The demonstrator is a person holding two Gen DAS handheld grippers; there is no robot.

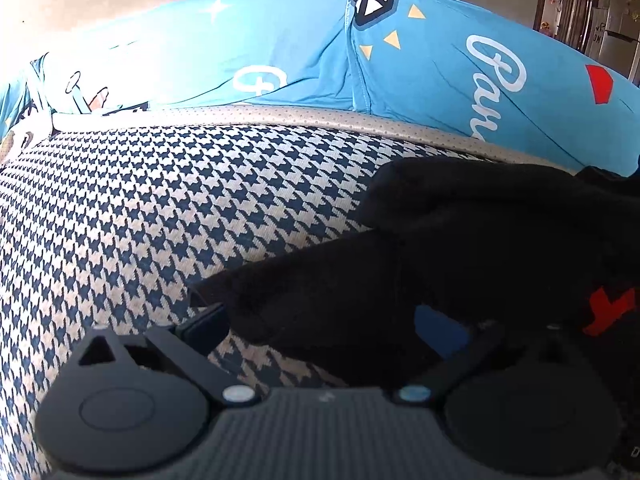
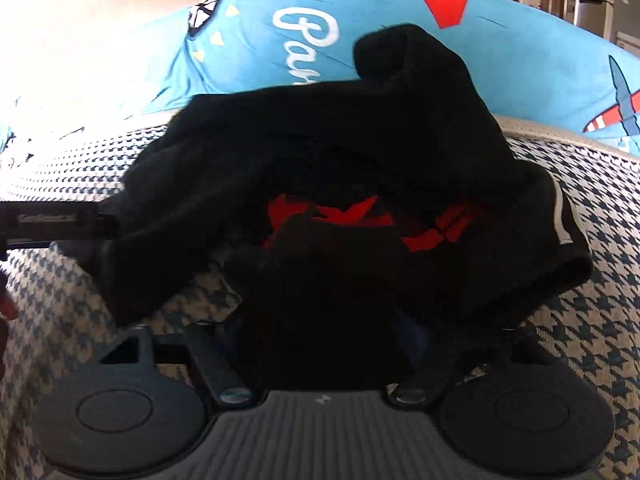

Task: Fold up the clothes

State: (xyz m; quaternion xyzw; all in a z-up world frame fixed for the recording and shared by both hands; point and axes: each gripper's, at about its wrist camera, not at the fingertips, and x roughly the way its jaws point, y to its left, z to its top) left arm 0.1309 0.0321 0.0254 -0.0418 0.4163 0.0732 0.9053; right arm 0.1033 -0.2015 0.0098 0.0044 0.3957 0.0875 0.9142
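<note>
Both views sit low, each camera mounted just behind its own jaws and looking forward along them across a houndstooth cushion toward its far piped edge.

The left wrist view lies very near the cushion, with the left gripper at the bottom of the frame and a black garment entering from the right.

The right wrist view faces the same way, pressed close to the same black garment, which fills the middle and covers the tips of the right gripper. The left gripper's body shows at this view's left edge.

Both views share the cushion, the garment, the blue printed cloth beyond the far edge, and the room behind.
</note>
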